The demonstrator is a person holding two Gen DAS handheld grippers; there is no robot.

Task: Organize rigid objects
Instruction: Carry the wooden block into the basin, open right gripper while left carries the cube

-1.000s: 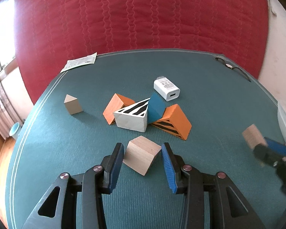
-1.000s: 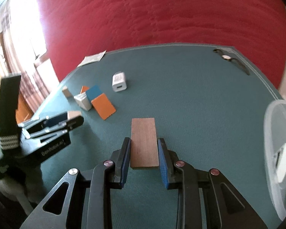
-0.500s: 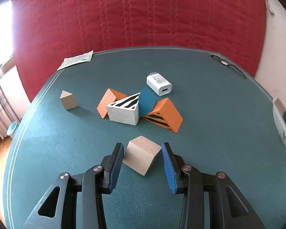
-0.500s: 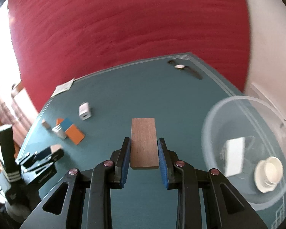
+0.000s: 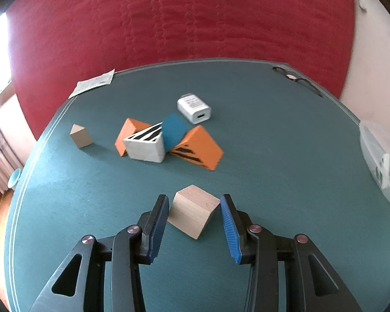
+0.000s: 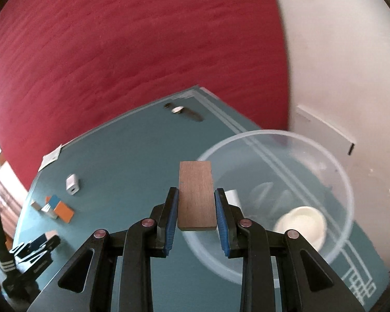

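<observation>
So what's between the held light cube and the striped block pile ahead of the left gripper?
Nothing: in the left wrist view only bare green tabletop separates the light cube from the block pile.

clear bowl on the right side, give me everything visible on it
The clear bowl is round, deep and looks like see-through plastic with a thick rim. It stands upright on the green table near its right edge and corner. Inside lie a small cream dish, a white block partly hidden by the right gripper, and faint striped shapes too blurred to name. The gripper's brown wooden slab hangs in front of its near-left rim. The left wrist view shows only its edge.
</observation>
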